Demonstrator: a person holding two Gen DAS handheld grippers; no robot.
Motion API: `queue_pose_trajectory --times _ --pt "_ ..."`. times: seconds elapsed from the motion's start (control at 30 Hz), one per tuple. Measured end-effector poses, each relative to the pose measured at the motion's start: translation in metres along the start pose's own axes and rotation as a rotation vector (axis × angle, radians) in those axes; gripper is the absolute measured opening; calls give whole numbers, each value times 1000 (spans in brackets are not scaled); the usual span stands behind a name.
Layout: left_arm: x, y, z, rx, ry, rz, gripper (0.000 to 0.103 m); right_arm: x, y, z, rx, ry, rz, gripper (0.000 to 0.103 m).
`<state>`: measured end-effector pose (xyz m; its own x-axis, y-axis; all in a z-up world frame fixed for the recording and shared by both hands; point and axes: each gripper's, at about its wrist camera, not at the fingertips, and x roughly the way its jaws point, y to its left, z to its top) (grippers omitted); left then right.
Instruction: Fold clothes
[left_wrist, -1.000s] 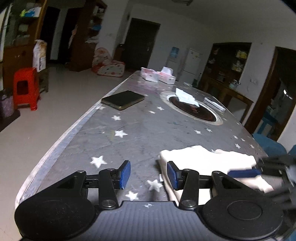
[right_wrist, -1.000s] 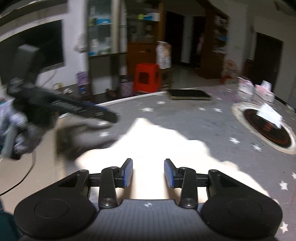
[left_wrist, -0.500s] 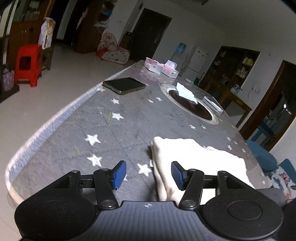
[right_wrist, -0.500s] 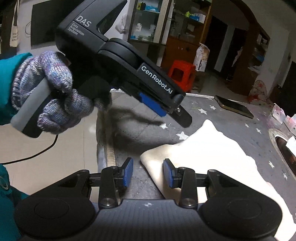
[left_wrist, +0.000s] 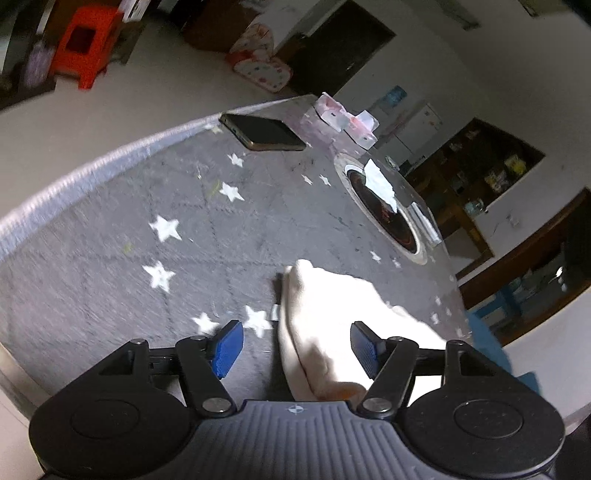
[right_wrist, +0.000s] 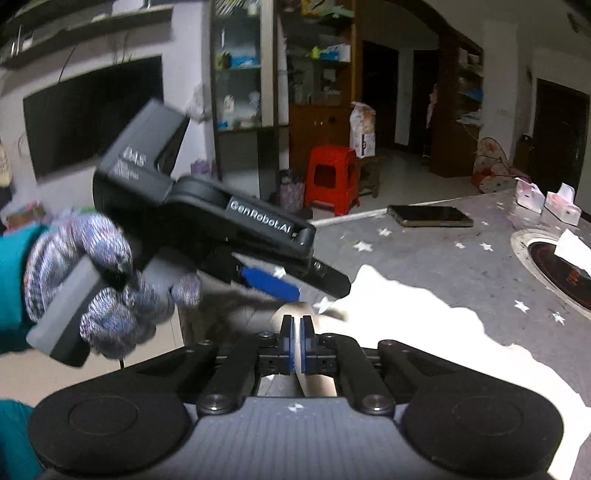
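Cream-white garment (left_wrist: 325, 317) lies folded on the grey star-print table cover (left_wrist: 110, 236), near the table's front edge, with 1 folded corner pointing toward the far end.

Left wrist view, left to right: the left gripper (left_wrist: 297, 350) hangs above the cloth with its 2 blue pads (left_wrist: 229, 349) spread wide; the garment's left edge sits between them and neither pad touches it. Farther back, a dark phone (left_wrist: 266, 132) lies near the table rim, 2 pink tissue boxes (left_wrist: 345, 118) stand beyond it, and a round inset burner (left_wrist: 388, 216) carries a crumpled white paper (left_wrist: 380, 182).

Right wrist view, left to right: a hand in a knitted glove (right_wrist: 92, 280) holds the left gripper (right_wrist: 295, 284) by its grey handle, with the tool's nose just above the garment (right_wrist: 424, 321) corner. The right gripper (right_wrist: 297, 328) is closed tight, pads pinching a fold of the garment's near edge. A red stool (right_wrist: 332, 177) stands on the floor behind the table.
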<state>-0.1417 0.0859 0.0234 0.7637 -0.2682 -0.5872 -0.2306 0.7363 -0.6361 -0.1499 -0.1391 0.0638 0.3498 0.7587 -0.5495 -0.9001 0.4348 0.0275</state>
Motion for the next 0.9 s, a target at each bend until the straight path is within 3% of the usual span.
queue_pose_trajectory --times 0.23,0.4,0.47,0.57,0.63,0.8,0.9 --pt "19 1 4 -128 59 -37 67 -13 -6 1 28 -35 -1 2" --pt "28 -3 7 -146 72 -52 66 -16 -9 2 38 -48 5 1" --pt "32 -2 7 -149 77 -57 60 -16 -9 2 40 -49 8 1" --pt "37 1 6 -162 85 -60 31 -14 -8 0 43 -45 12 1" --pt "40 6 4 -171 90 -60 19 -12 -7 -2 39 -37 17 2" --pt "39 4 1 -126 82 -55 17 -16 -16 -10 74 -39 -29 6" --pt "39 2 1 -107 78 -50 17 -24 -34 -20 122 -30 -110 7"
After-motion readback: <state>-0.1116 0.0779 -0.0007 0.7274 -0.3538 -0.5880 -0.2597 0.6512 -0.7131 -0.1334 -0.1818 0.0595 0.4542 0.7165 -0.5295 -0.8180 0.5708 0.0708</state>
